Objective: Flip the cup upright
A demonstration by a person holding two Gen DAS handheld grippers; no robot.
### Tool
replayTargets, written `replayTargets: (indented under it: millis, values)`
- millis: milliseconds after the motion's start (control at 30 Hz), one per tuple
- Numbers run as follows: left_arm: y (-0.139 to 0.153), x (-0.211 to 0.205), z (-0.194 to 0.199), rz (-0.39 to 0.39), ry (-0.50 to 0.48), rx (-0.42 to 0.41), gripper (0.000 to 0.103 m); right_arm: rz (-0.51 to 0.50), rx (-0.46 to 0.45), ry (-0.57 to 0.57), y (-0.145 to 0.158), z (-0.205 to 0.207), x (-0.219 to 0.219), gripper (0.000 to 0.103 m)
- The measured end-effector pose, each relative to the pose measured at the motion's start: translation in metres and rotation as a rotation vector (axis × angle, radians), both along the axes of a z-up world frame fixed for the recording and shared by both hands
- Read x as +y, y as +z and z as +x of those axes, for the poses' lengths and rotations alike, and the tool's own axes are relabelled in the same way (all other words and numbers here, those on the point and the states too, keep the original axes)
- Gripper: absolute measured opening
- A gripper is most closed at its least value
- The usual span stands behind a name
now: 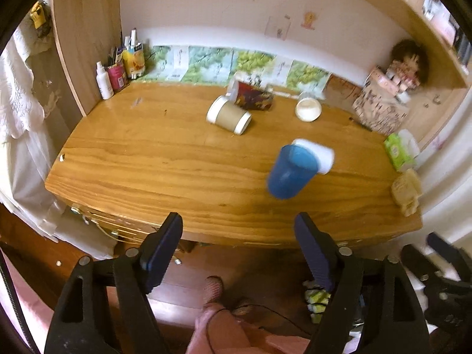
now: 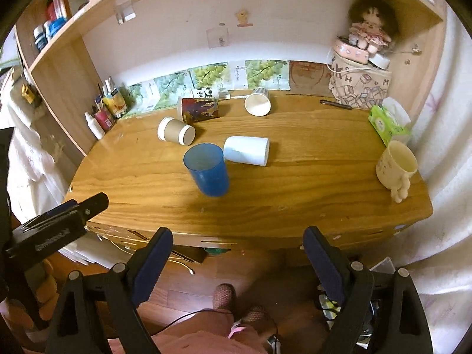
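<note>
Both my grippers, left (image 1: 237, 236) and right (image 2: 238, 250), hang spread and empty short of the wooden desk (image 2: 309, 183). With the blue plastic tumbler (image 2: 208, 171) upright mid-desk, I judge the next target to be the white paper cup (image 2: 247, 150) lying on its side just behind it, needing a side grasp and a turn. No writing on any cup is legible.
</note>
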State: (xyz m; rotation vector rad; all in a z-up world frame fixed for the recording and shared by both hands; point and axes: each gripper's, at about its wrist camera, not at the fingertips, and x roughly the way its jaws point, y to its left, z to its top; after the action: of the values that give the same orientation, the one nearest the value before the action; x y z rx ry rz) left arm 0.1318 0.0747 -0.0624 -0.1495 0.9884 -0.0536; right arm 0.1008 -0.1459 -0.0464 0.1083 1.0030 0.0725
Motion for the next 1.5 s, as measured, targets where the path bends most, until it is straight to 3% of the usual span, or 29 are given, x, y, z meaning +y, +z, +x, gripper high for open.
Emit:
replayTargets:
  millis: [100,233,300,500,600,700,1033,1500]
  values:
    - [0.013,-0.006,-0.011,-0.007,0.019,-0.048,0.082,-0.018,-0.031,0.016,0.004,-0.007,-0.003,0.096]
    - [0.03,-0.017,-0.029,0.039,0.075,-0.162,0.082,-0.011,-0.078,0.02,0.011,-0.016,-0.009,0.096]
    - [0.036,-0.02,-0.036,0.018,0.091,-0.202,0.087,-0.013,-0.107,0.024,0.015,-0.02,-0.012,0.096]
    - [0.044,-0.028,-0.048,0.043,0.11,-0.269,0.088,-0.002,-0.201,0.025,0.027,-0.03,-0.022,0.098]
    - [0.05,-0.031,-0.054,0.051,0.13,-0.313,0.099,0.011,-0.251,0.042,0.03,-0.034,-0.026,0.103]
    - [0.059,-0.033,-0.062,0.066,0.147,-0.376,0.102,0.011,-0.303,0.063,0.036,-0.037,-0.028,0.103]
    - [0.087,-0.047,-0.088,0.172,0.189,-0.575,0.103,-0.007,-0.512,0.105,0.06,-0.055,-0.029,0.103]
    - [0.091,-0.06,-0.089,0.216,0.143,-0.59,0.103,0.043,-0.508,0.136,0.056,-0.05,-0.033,0.103]
